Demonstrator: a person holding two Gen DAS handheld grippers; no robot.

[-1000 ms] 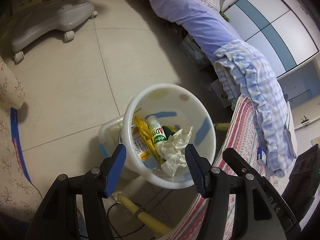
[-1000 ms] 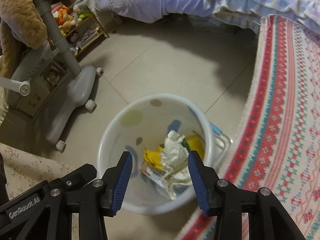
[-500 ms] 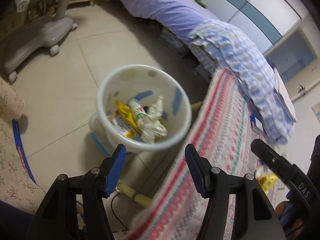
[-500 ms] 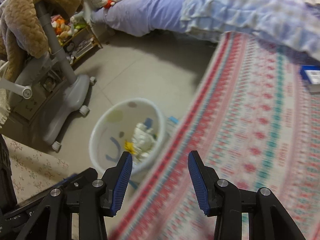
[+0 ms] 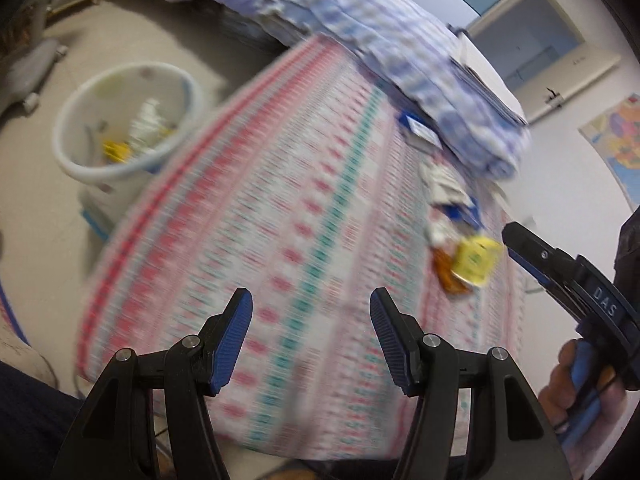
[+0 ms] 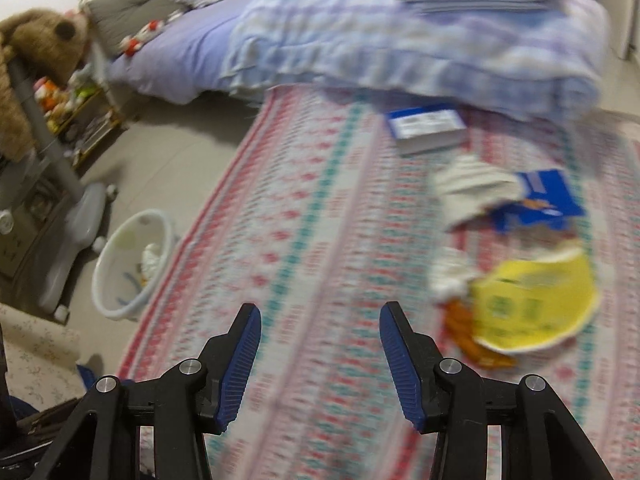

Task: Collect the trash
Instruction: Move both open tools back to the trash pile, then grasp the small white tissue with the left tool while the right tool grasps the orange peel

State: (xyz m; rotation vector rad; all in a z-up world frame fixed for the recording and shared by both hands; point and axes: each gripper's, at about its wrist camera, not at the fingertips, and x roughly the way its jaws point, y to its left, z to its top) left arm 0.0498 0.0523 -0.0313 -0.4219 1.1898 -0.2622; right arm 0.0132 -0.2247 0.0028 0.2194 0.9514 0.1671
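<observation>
Yellow packet (image 6: 534,304) lies with other scraps on the patterned cloth (image 6: 320,240), so the right gripper (image 6: 320,354), wide open and empty like the left gripper (image 5: 310,344), should descend squarely over it, with the bin (image 6: 124,264) well off to the left.

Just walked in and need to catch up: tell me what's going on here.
A person is collecting trash with a handheld gripper in each hand. Both the left gripper and the right gripper are open and empty, held over the patterned cloth. The white bin on the floor already holds crumpled paper and wrappers. More trash lies on the cloth to the right: a yellow packet, crumpled paper, a blue wrapper and a blue box. The views are blurred.
</observation>
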